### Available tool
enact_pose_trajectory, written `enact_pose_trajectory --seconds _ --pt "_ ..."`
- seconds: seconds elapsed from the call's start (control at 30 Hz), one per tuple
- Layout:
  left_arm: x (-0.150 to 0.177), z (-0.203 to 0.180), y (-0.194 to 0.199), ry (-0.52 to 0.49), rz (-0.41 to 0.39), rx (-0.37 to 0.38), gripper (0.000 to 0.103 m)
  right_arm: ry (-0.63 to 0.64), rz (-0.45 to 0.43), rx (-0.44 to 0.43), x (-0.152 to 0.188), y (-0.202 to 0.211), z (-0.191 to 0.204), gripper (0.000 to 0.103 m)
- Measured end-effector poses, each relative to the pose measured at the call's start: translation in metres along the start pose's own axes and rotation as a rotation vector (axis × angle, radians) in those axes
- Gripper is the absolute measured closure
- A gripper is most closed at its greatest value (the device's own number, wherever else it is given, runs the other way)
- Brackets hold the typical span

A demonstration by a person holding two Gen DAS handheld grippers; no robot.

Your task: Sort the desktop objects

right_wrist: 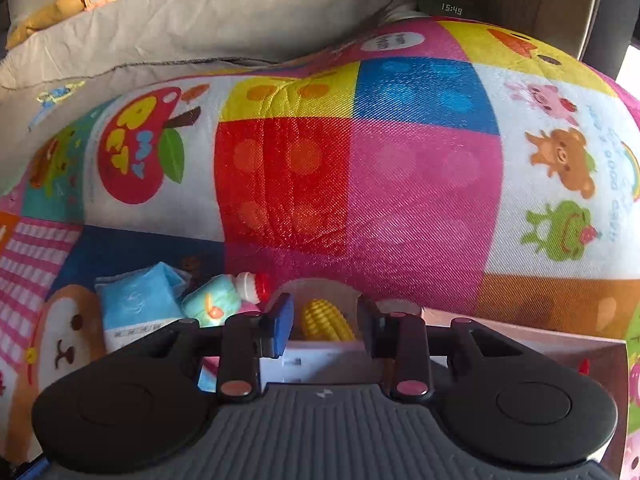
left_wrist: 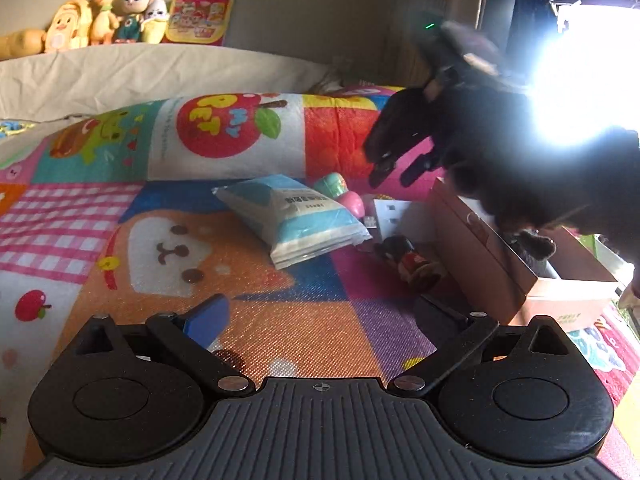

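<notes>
My left gripper (left_wrist: 320, 320) is open and empty, low over the colourful play mat (left_wrist: 280, 320). Ahead lie a blue-and-white packet (left_wrist: 292, 216), a green-and-pink bottle toy (left_wrist: 344, 194), a small white box (left_wrist: 390, 212) and a dark doll figure (left_wrist: 408, 260). A brown cardboard box (left_wrist: 500, 264) stands at the right. My right gripper (left_wrist: 394, 172) hovers above these things, beside the box. In the right wrist view my right gripper (right_wrist: 324, 320) is open, with a yellow toy corn (right_wrist: 326, 320) lying between and beyond the fingers, and the packet (right_wrist: 136, 304) and bottle toy (right_wrist: 224, 296) to its left.
A padded colourful bolster (right_wrist: 360, 168) rises right behind the objects. A grey cushion (left_wrist: 140, 72) and several plush toys (left_wrist: 100, 20) line the back wall. Strong glare (left_wrist: 580, 80) fills the upper right. The cardboard box rim (right_wrist: 520, 328) shows at lower right.
</notes>
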State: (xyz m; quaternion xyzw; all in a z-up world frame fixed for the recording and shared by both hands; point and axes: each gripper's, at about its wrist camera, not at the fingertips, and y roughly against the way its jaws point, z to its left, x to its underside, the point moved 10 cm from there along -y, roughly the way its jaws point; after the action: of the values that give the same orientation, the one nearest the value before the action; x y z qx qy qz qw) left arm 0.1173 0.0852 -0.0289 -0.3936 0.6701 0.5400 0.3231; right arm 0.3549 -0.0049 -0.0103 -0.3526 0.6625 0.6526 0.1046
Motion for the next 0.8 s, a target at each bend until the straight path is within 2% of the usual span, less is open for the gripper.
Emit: enact_pose_trajectory --seconds 0.13,0.2,0.27,0.33,0.53,0.7,0.8 --pt "-0.001 -0.001 0.001 0.0 -0.011 0.01 0.001 0.045 0.058 0.071 0.001 -0.028 0.003 0.069" --pt "-0.001 0.001 0.001 0.014 -0.009 0.014 0.001 0.059 0.09 0.071 0.008 -0.032 0.003 0.07" --pt "-0.001 0.002 0.0 0.019 -0.007 0.011 0.001 0.074 0.112 0.038 0.018 -0.027 0.008 0.081" --pt "-0.001 0.001 0.001 0.014 -0.01 0.01 0.001 0.076 0.143 -0.017 0.034 -0.015 0.014 0.086" --pt "-0.002 0.008 0.001 0.053 -0.013 -0.002 0.001 0.114 0.192 -0.172 0.09 0.047 0.031 0.087" --pt "-0.002 0.014 0.0 0.09 0.001 -0.005 0.001 0.132 0.157 -0.267 0.137 0.098 0.035 0.087" --pt "-0.001 0.013 -0.001 0.081 0.004 -0.004 0.001 0.173 0.007 -0.224 0.147 0.132 0.024 0.086"
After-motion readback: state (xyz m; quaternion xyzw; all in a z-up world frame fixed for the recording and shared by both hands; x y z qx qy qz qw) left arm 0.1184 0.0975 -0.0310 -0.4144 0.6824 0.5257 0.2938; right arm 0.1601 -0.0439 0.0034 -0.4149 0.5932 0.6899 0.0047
